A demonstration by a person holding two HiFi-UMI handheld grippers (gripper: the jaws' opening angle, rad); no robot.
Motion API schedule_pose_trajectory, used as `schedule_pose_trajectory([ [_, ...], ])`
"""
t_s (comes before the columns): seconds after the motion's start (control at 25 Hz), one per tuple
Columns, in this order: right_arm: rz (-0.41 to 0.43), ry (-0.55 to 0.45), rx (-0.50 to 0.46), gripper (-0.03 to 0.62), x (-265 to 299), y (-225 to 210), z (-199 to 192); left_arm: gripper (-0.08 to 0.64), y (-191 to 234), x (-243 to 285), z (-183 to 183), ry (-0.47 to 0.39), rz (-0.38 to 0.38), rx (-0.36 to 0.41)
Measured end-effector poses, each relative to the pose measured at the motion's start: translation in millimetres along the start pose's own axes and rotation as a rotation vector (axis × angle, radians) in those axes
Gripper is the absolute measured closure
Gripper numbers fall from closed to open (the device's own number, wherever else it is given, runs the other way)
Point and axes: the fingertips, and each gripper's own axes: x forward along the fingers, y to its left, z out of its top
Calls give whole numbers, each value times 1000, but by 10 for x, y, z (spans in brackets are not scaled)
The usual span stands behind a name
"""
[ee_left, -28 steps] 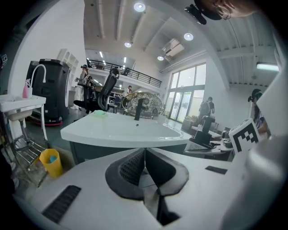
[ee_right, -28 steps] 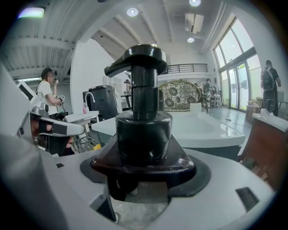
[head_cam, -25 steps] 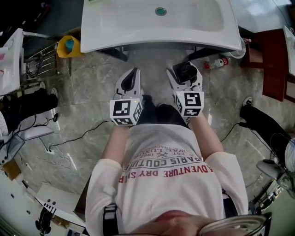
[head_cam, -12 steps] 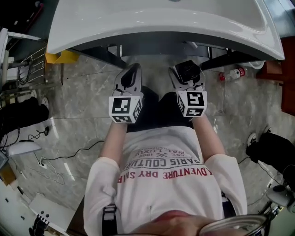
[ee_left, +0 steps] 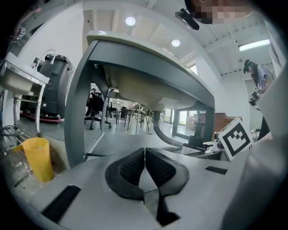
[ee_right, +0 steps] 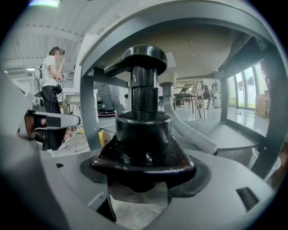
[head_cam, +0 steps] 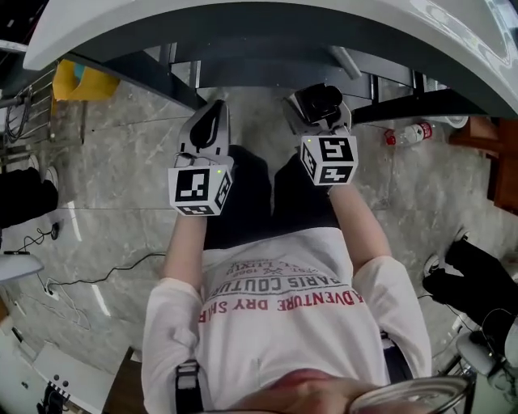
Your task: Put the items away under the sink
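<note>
The job is only partly done, by my reckoning. My right tool (head_cam: 318, 109) is clamped on the base of a glossy black pump-top bottle (ee_right: 144, 117), and the bottle is up in the air just in front of the open space under the sink, not yet set down there. My left tool (ee_left: 144, 157) is pressed shut with nothing between its ribbed black pads. I can't see any item already lying beneath the basin, so placing this one is what remains, and maybe more.

The bottle is smooth, hard plastic: a flared skirt at the bottom, a round collar, and a flat curved pump head on top. The white moulded sink (head_cam: 97, 24) has a dull grey underside and sits on a square-section grey metal frame (ee_left: 74, 112). A pale smooth drain hose (ee_right: 189, 130) curves down behind the bottle. The floor (head_cam: 121, 154) is polished grey veined stone, hard and probably slippery under a bottle base.
</note>
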Motion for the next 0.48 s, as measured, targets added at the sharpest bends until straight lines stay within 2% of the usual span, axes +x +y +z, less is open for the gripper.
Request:
schedule_pose_trajectory([
  [0.48,-7,-31,-46,212,795,90,484,532,362,-56,-118,1,26,-9],
])
